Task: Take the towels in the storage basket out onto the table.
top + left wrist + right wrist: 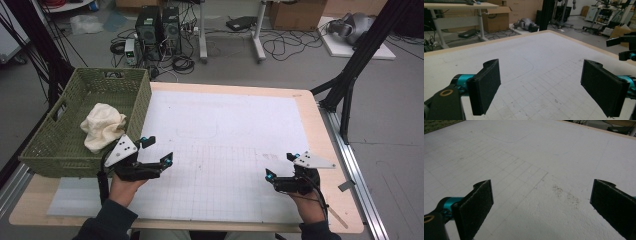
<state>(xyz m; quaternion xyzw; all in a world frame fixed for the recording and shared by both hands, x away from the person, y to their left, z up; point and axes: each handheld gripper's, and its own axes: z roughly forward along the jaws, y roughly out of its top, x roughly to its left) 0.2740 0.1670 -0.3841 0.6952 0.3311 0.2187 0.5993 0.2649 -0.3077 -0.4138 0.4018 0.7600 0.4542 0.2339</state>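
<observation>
Both grippers [158,150] [280,166] agape, cloth [102,125] in basket [60,150]

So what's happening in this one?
A person holds a gripper in each hand over a white gridded mat on a table. The left gripper and the right gripper are both open and hold nothing. A cream cloth lies bunched in the green woven basket at the table's left edge, just beyond the left gripper. No gripper touches the cloth at this moment.
</observation>
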